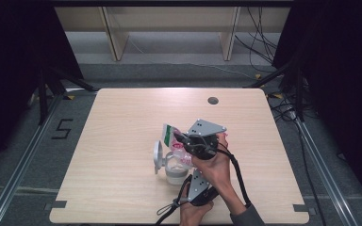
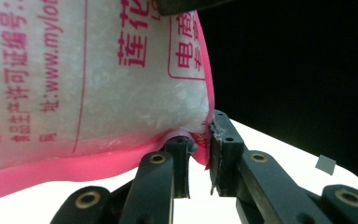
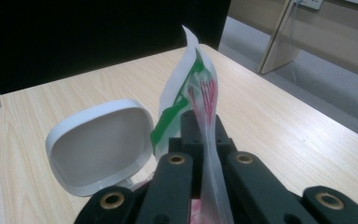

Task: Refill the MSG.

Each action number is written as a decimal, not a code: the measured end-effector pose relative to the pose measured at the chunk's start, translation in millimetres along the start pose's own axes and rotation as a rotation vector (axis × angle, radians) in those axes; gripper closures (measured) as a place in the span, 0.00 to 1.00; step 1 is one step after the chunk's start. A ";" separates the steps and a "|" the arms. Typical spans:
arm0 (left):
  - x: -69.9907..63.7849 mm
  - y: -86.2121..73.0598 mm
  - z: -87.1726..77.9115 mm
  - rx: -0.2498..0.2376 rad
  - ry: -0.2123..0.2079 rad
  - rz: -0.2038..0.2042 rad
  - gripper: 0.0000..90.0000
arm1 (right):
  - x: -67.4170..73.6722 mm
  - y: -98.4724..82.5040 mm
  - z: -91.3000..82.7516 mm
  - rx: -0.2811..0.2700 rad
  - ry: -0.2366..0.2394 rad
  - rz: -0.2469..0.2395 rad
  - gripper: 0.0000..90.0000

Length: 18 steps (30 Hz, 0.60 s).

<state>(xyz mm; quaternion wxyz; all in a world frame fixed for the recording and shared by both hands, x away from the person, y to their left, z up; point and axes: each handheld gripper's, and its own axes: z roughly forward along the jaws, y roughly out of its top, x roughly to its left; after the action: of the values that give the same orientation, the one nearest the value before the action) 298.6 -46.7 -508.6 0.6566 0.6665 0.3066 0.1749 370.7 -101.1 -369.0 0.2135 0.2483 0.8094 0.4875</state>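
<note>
A clear bag of white grains with pink and green print hangs tilted over a white tub, whose hinged lid stands open to the left. My right gripper is shut on the bag's thin upper edge, with the lid just left of its jaws. From below, my left gripper is shut on the pink seam at the bag's lower corner. In the left gripper view the left gripper has both pads pressed on that seam. The right gripper holds the film flat between its jaws.
The pale wooden table has a dark round grommet near its far edge. Wooden shelf legs stand behind it. Cables lie on the floor at the right, and dark curtains flank both sides.
</note>
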 end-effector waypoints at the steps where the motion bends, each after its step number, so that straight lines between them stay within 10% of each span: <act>1: 0.1 -0.1 0.1 0.000 0.001 0.001 0.88 | 0.3 0.3 -0.3 0.002 0.000 0.007 1.00; 18: 0.4 0.1 -0.2 0.002 0.000 0.000 0.88 | 0.1 0.1 0.0 0.000 -0.001 0.000 1.00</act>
<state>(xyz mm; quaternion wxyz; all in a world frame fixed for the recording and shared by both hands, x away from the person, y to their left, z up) 298.8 -46.3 -508.6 0.6562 0.6670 0.3068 0.1744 370.7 -101.1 -368.9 0.2141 0.2485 0.8094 0.4872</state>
